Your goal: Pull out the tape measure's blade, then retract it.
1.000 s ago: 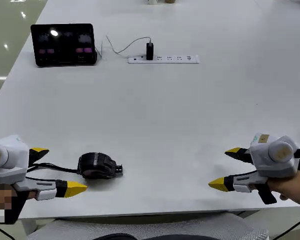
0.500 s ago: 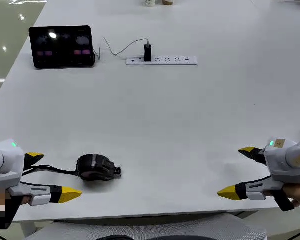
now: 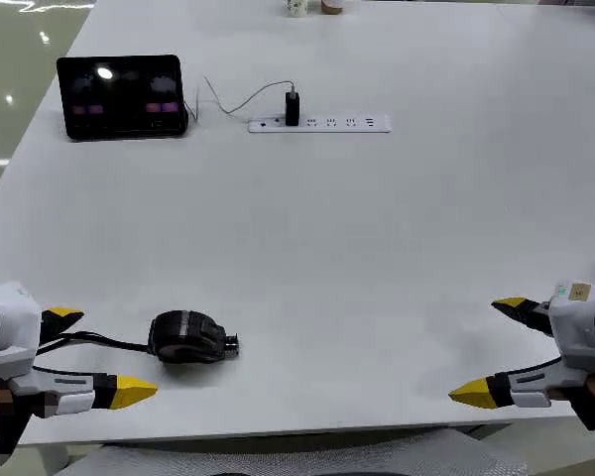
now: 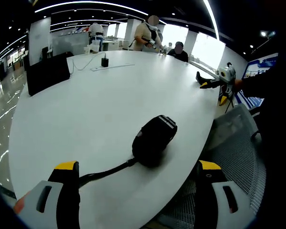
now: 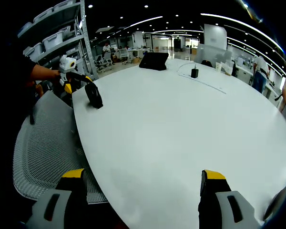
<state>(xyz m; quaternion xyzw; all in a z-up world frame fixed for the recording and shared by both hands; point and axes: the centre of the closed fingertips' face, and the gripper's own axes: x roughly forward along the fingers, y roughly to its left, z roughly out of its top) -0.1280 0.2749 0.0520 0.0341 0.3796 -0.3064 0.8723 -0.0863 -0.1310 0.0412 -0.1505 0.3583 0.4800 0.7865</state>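
Note:
A black tape measure [image 3: 186, 337] lies on the white table [image 3: 357, 228] near its front left edge, blade wound in, hook end pointing right. A black wrist strap [image 3: 99, 342] trails left from it, between my left gripper's jaws. My left gripper [image 3: 104, 353] stands open just left of the case, touching nothing. In the left gripper view the tape measure [image 4: 155, 138] lies just beyond the yellow fingertips [image 4: 66, 167]. My right gripper [image 3: 486, 350] stands open at the front right edge, far from the tape measure [image 5: 94, 95], with nothing between its jaws.
A dark tablet [image 3: 122, 94] stands at the back left. A white power strip [image 3: 322, 122] with a black plug [image 3: 292, 104] and a thin cable lies beside it. A mesh chair seat [image 5: 43, 143] sits below the table's front edge. People stand at the table's far end [image 4: 150, 33].
Both grippers have drawn outward and toward the near edge, the right one farther to the right. The tape measure has stayed put.

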